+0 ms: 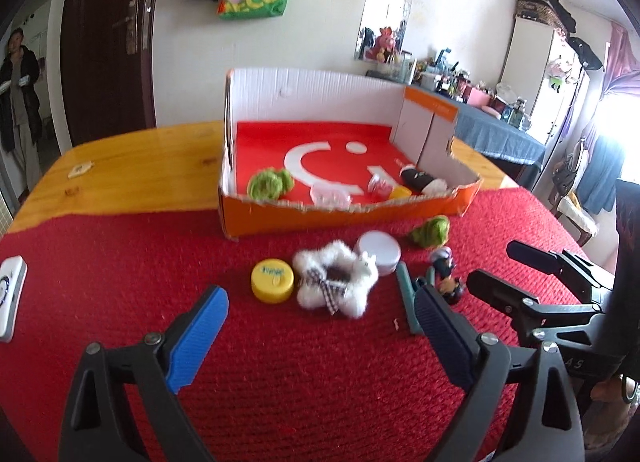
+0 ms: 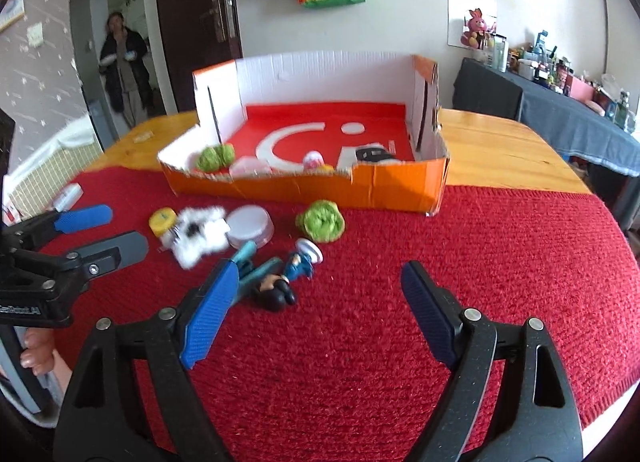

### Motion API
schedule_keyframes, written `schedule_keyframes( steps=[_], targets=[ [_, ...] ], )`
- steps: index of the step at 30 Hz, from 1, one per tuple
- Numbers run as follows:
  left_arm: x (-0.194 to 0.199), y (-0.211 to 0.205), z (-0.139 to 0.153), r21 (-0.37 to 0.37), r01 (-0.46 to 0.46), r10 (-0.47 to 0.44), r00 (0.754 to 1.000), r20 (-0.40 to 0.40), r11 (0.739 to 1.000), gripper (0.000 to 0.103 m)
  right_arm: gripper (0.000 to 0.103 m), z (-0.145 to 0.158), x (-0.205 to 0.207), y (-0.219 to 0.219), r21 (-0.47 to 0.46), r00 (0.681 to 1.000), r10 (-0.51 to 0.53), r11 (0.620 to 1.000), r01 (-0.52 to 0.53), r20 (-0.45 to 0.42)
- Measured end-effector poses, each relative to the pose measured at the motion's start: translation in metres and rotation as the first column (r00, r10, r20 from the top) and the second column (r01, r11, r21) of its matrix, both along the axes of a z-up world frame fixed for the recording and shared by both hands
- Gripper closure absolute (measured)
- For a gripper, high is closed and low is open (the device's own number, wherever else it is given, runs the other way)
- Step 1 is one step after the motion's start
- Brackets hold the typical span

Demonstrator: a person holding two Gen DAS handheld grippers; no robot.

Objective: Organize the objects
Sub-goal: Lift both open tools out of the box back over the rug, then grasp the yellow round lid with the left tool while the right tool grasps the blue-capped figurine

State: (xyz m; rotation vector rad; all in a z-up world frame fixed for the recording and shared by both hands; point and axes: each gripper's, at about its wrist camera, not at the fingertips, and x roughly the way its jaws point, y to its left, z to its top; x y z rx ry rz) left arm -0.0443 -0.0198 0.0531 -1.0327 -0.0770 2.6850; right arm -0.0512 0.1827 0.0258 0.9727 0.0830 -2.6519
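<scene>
Across the middle of both views sits your orange cardboard box (image 1: pixel 348 218), and it already holds part of the job: a green fuzzy ball (image 1: pixel 269 184) at its lower left, a clear plastic piece (image 1: pixel 330 195), a small pink-and-clear item (image 1: pixel 379 184), something yellow (image 1: pixel 400 193) and a black-and-white object (image 1: pixel 422 180) along its near wall. So you are, by my reckoning, roughly halfway.

What remains lies on the red cloth (image 1: pixel 280 362) just below the box: a yellow cap (image 1: pixel 273 280), a white fluffy star (image 1: pixel 334 282) touching it, a white round tin (image 1: pixel 380 252) behind the star, a second green ball (image 1: pixel 430 231), a teal clip (image 2: pixel 248 266) and two small figurines (image 2: pixel 280 282).

Your left gripper (image 1: pixel 320 326) stands wide with nothing between its pads, low in the left wrist view, near the cap and star. Your right gripper (image 2: pixel 316 314) is likewise wide and empty, with the clip and figurines just beside its left pad.
</scene>
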Motion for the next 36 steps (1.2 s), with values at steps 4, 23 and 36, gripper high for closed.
schedule_keyframes(
  steps=[4,23,36],
  targets=[
    [-0.001,-0.001,-0.006,0.001,-0.002,0.002,1.000,0.019,1.000,0.007,0.019,-0.006,-0.003,-0.004,0.025,1.000,0.002,1.000,-0.003,0.021],
    [-0.011,-0.010,-0.016,0.003,-0.005,0.005,0.998,0.067,1.000,0.007,0.019,-0.023,-0.015,-0.001,0.101,0.995,-0.054,0.994,0.044,0.090],
    [-0.023,-0.022,-0.016,-0.021,-0.003,0.005,0.995,0.101,1.000,0.007,0.019,-0.018,-0.018,0.007,0.073,0.994,-0.038,0.997,0.030,0.106]
  ],
)
